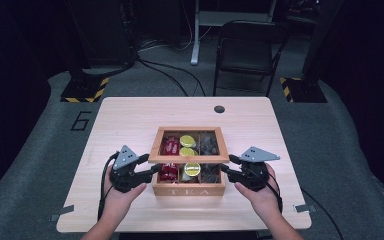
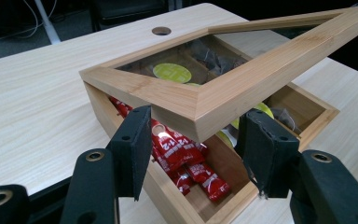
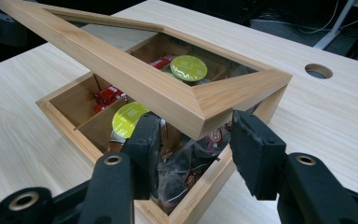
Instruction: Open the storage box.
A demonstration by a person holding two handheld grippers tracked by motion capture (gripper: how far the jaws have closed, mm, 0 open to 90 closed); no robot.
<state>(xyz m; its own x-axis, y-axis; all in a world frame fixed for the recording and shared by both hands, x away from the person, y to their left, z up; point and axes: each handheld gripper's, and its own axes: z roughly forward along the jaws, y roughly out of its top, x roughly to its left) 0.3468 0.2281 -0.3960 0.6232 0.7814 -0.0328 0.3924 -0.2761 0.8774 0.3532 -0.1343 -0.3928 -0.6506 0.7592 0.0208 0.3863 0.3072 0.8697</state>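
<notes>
A wooden tea box (image 1: pixel 188 190) marked TEA sits at the middle front of the table. Its glass-paned lid (image 1: pixel 188 159) is hinged at the back, and its front edge is tilted up off the box. My left gripper (image 1: pixel 154 170) is shut on the lid's front left corner (image 2: pixel 186 107), pads on either side. My right gripper (image 1: pixel 225 170) is shut on the front right corner (image 3: pixel 214 105). Inside lie red sachets (image 2: pixel 182 156), yellow-green round capsules (image 3: pixel 189 67) and dark clear-wrapped tea bags (image 3: pixel 182 175).
The light wooden table (image 1: pixel 125 125) has a round cable hole (image 1: pixel 219 109) near its far edge. A black folding chair (image 1: pixel 245 50) and stand bases with striped tape stand on the floor beyond. Bare tabletop lies left and right of the box.
</notes>
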